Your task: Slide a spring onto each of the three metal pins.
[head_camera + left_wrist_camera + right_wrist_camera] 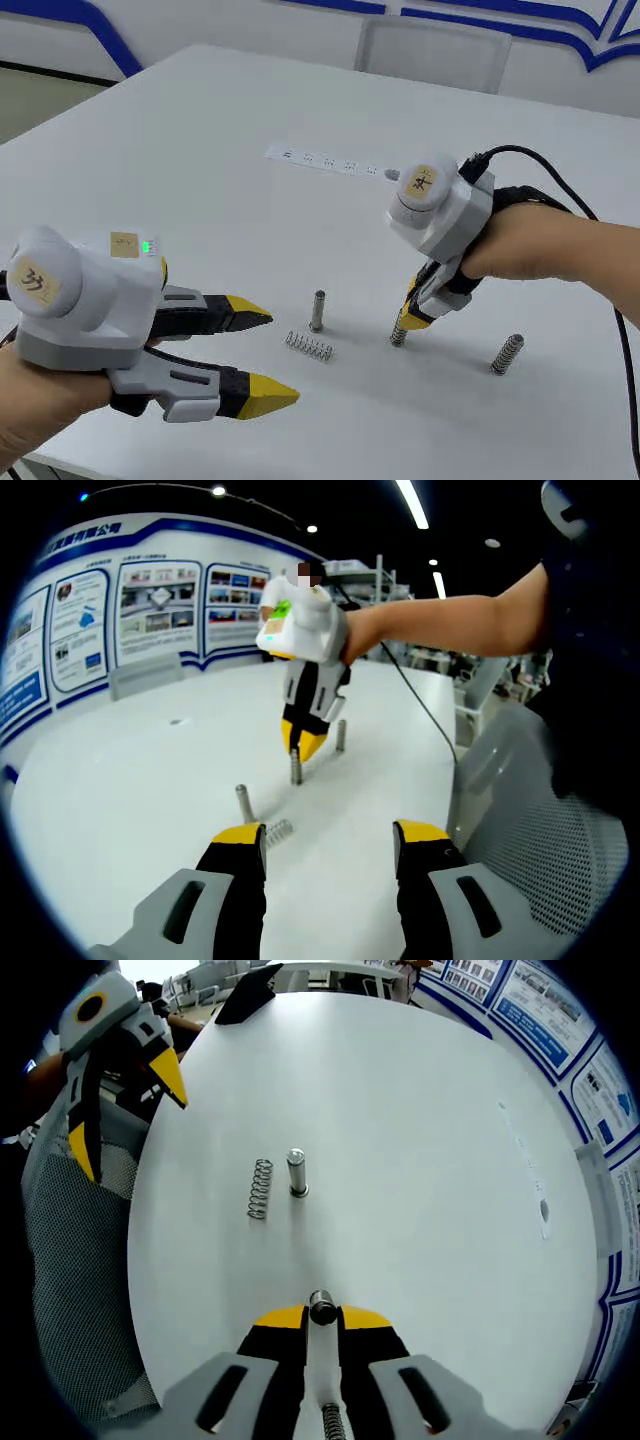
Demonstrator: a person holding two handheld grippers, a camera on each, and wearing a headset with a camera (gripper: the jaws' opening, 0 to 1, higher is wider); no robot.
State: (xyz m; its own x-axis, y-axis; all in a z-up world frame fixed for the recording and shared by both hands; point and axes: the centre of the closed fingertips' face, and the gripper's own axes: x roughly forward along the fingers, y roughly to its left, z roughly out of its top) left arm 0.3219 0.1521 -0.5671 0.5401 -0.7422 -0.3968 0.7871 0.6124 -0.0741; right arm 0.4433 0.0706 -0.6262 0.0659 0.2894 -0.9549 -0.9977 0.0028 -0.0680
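L gripper [262, 355] is hovering low over the near-left of the table [200, 170], jaws spread wide, nothing btwn them.

Loose spring [308, 346] is lying flat just ahead of those tips, not touching them. In the L gripper view it's sitting beside the left-hand tip, off-centre of the gap. Its long axis is horiz.; it seems to be running more or less along the gripper's pointing line, though foreshortening makes that hard to fix.

Bare pin [318, 310] is standing upright just behind the spring, a small gap btwn them. So the spring's axis is lying at right angles to the pin's. By my read, it needs picking up and tipping vert. before it can go over the pin top.

R gripper [408, 320] is pointing down, jaws pressed together round the mid pin [399, 336], which is wearing a spring. The R gripper view is showing the pin top right btwn the yellow tips.

Right pin [508, 354] is standing well apart w/ its spring on.

Judging from this, two pins are sprung and one is left. L gripper is clearly the nearer to the loose spring, and R is busy.
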